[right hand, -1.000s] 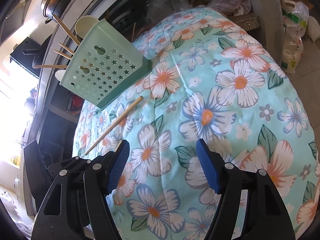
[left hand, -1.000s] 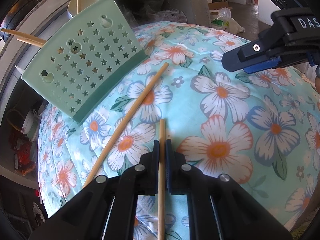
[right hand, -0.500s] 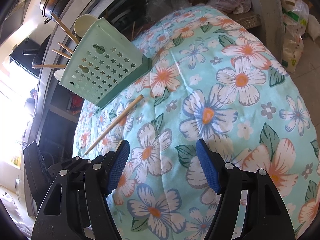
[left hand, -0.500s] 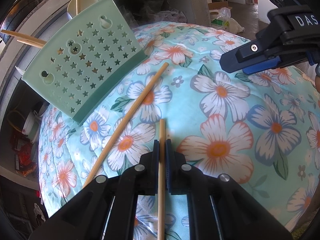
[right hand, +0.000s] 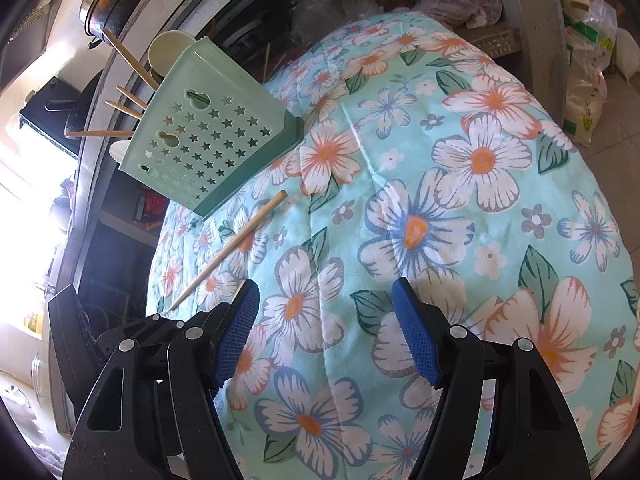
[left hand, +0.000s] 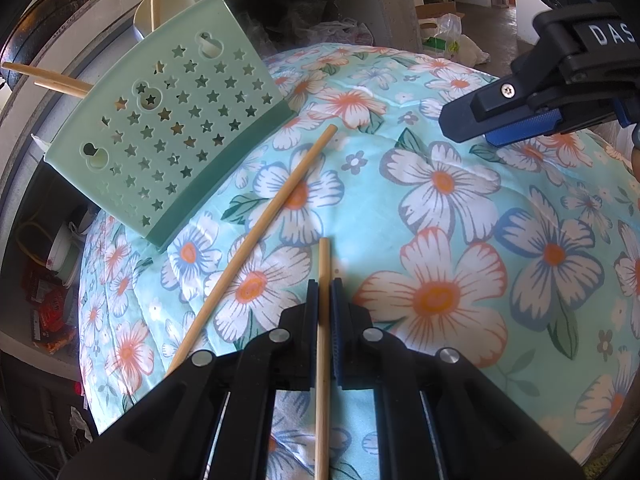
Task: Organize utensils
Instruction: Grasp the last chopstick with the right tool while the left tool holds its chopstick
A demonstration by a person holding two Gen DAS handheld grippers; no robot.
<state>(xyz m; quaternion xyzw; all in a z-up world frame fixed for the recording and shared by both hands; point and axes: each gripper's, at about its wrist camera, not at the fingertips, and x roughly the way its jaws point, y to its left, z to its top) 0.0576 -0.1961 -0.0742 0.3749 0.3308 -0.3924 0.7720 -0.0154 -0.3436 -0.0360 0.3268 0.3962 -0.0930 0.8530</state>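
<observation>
The left gripper (left hand: 324,292) clamps a chopstick (left hand: 322,360), the right gripper (right hand: 325,320) gapes empty, and another chopstick (left hand: 256,244) lies by the holder (left hand: 168,136) at the cloth's (left hand: 400,216) far-left edge.

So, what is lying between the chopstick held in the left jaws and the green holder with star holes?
A second wooden chopstick lies loose on the floral cloth, diagonal, in the left wrist view.

Chopstick (left hand: 260,236) on tablecloth (left hand: 460,220) beside holder (left hand: 168,132)
</observation>
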